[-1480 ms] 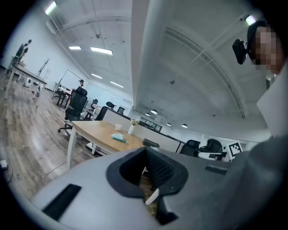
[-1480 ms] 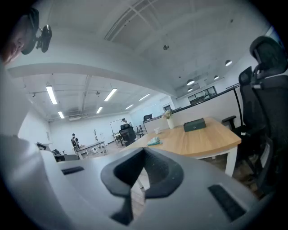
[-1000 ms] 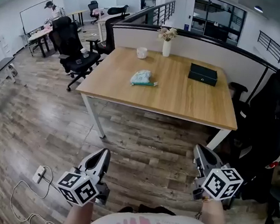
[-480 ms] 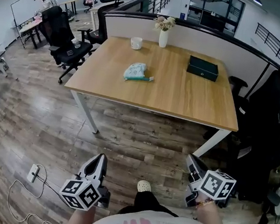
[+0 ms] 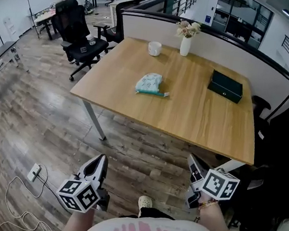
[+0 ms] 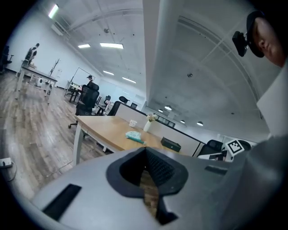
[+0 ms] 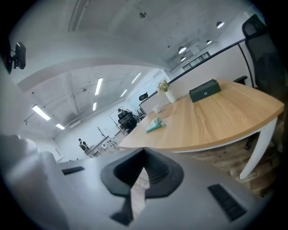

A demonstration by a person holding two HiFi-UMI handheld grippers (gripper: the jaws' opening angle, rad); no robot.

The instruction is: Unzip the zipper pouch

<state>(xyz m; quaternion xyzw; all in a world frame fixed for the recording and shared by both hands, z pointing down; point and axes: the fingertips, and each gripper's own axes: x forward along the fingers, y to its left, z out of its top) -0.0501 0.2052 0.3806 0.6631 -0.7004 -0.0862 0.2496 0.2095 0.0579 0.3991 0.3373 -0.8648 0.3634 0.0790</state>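
Bright, even overhead light; strong fisheye edges.

The pouch (image 5: 149, 82) is pale teal, the box (image 5: 225, 86) dark green, the table (image 5: 202, 123) light wood-grain.

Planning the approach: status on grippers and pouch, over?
Left gripper and right gripper shut, empty, short of the table. Zipper pouch untouched on it. Nothing in the way.

Closed, empty claw (image 7: 143, 155) faces pouch (image 7: 155, 125) on wooden table (image 7: 216, 121).
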